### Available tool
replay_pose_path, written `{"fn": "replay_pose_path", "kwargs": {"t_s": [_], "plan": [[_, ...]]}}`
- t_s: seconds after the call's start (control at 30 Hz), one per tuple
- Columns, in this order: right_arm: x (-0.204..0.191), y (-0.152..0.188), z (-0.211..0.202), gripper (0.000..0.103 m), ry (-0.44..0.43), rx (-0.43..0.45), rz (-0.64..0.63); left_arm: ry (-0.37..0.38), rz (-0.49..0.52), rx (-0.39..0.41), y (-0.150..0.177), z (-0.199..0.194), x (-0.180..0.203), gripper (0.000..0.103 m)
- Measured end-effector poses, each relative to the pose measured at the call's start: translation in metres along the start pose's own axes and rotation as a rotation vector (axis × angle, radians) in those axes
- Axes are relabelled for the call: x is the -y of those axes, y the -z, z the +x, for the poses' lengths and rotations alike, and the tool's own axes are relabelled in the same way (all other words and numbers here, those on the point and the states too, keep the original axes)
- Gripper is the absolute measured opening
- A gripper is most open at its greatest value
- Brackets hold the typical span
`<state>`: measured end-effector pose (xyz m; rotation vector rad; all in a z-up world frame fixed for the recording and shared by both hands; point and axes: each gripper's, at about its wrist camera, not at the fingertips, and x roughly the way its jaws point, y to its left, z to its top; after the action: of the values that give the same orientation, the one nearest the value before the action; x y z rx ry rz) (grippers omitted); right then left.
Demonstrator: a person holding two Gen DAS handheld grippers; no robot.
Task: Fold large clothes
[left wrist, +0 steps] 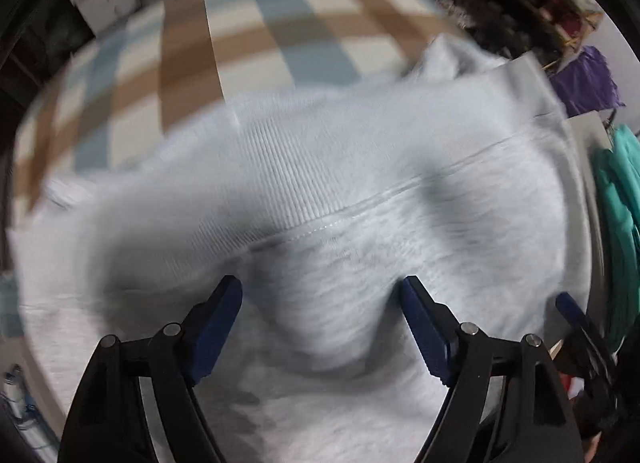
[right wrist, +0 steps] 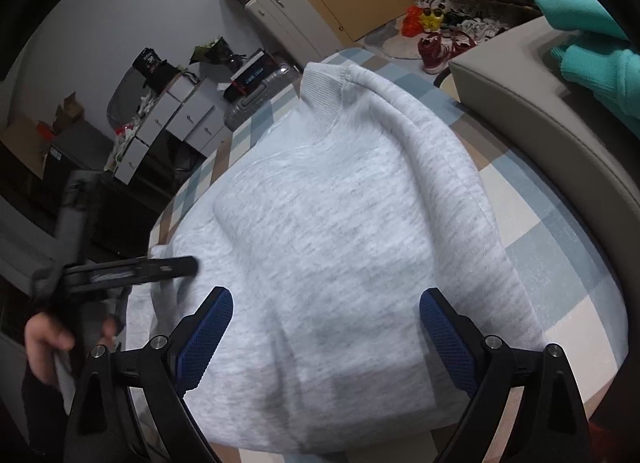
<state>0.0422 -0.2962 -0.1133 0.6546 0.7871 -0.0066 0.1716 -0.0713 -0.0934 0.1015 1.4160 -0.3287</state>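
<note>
- Plainly, the left tongs (left wrist: 322, 295) stand with both blue pads wide apart, pointing steeply down at the grey sweatshirt (left wrist: 360, 263); cloth shows in the gap between the pads, but neither pad presses on it, so nothing is gripped.
- Whether the left pad tips brush the fabric cannot be told; the left wrist view is smeared with motion.
- The right tongs (right wrist: 326, 303) are also spread wide, angled down over the near end of the sweatshirt (right wrist: 320, 243), and they hold nothing.
- From the right wrist view the left tongs (right wrist: 160, 267) come in from the left edge, edge-on, over the left side of the garment, carried by a hand (right wrist: 44, 339).
- The sweatshirt lies on a desk covered with a checked cloth (right wrist: 560, 263) of blue, cream and brown squares.
- Its long axis runs away from the right tongs: the broad body is near, and a ribbed band (right wrist: 320, 103) sits at the far end, towards the cabinets.
- A long raised fold, likely a sleeve, runs along the garment's right side from the far band down towards the near edge.
- In the left wrist view a ribbed band (left wrist: 280, 183) and its seam cross the picture just beyond the pads.
- A grey padded edge (right wrist: 520, 103) lies to the right of the desk, with a teal garment (right wrist: 588, 31) on it, well apart from the sweatshirt.
</note>
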Motion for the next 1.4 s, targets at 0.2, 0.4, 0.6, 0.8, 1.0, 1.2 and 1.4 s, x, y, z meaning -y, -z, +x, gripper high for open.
{"fn": "replay_pose_path", "kwargs": {"t_s": [0.2,0.4,0.6,0.8,1.0,1.2,1.4], "plan": [[-0.011,-0.001,0.008,0.095,-0.002,-0.006,-0.017,-0.008,0.023,0.037,0.009,0.021,0.007,0.102],[-0.006,-0.004,0.002,0.095,-0.030,0.008,-0.006,0.071,0.000,0.133,0.059,-0.028,0.014,0.101],[-0.043,-0.016,-0.012,0.058,-0.016,0.061,-0.168,-0.009,0.036,0.296,0.144,-0.058,0.010,0.101],[-0.106,-0.050,0.048,0.058,0.109,-0.011,-0.397,0.011,-0.126,0.436,0.147,-0.060,-0.042,0.101],[-0.113,-0.069,0.166,0.060,0.309,-0.380,-0.501,-0.054,-0.127,0.373,0.149,-0.047,-0.056,0.101],[-0.127,-0.082,0.172,0.052,0.351,-0.462,-0.522,-0.024,-0.130,0.340,0.150,-0.047,-0.065,0.101],[-0.125,-0.137,0.133,0.049,0.334,-0.232,-0.409,-0.064,-0.126,0.367,0.153,-0.053,-0.068,0.101]]}}
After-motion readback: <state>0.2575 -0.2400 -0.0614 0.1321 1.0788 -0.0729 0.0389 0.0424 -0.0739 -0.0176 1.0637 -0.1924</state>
